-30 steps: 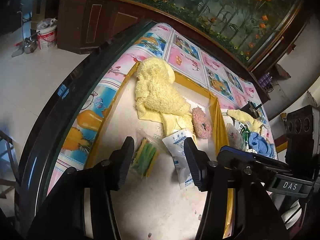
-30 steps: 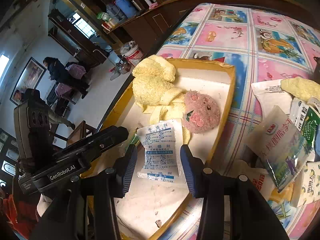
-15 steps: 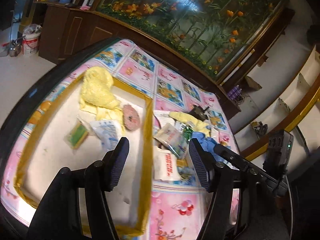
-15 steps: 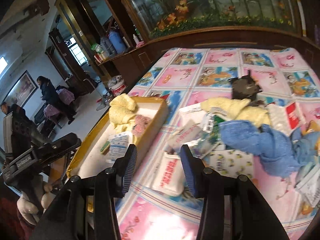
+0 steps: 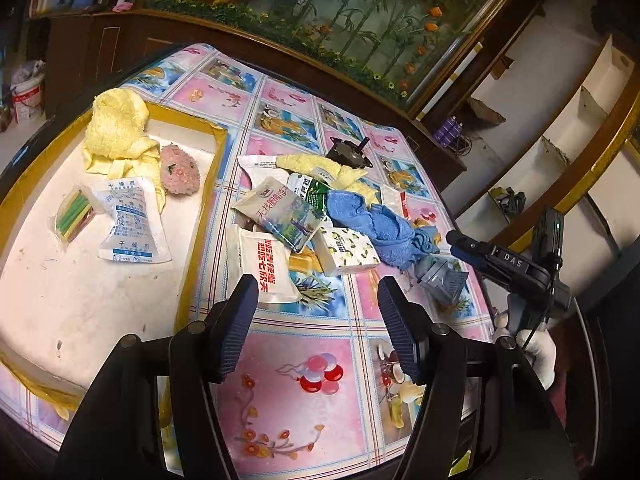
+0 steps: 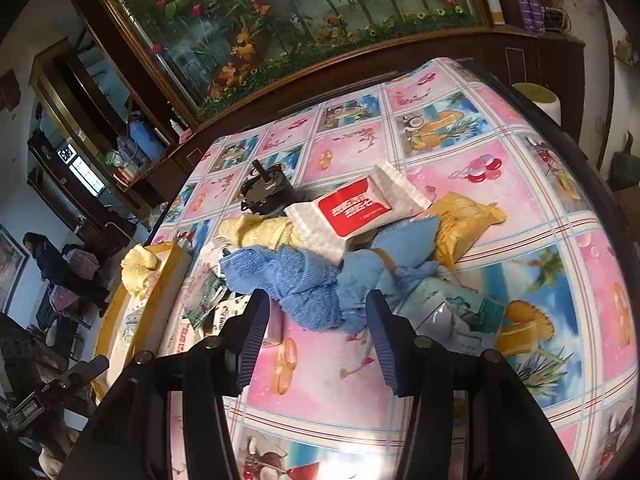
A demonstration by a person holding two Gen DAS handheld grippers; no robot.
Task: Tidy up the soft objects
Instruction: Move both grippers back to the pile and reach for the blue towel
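Tablecloth in glossy pink and blue squares lies bare along the near edge of the table, under both tools. The left tool hangs there with its ribbed fingers wide apart and nothing between them; the right tool is likewise spread and unloaded, its tips just short of the blue towel.

A shallow tray with a yellow rim fills the table's left side. Its white floor is bare toward the near corner. At its far end sit a fluffy yellow cloth, a round pink plush, a crinkly white sachet and a clear bag of coloured strips.

Right of the tray, around the table's middle, the loose things overlap in one heap: the nubby blue towel, a second yellow cloth, a flat white pouch with red lettering, a glossy printed packet, a small lemon-patterned pack and a white wrapper with a red label. A dark metal part stands behind the heap. The far right corner of the table is uncovered cloth.
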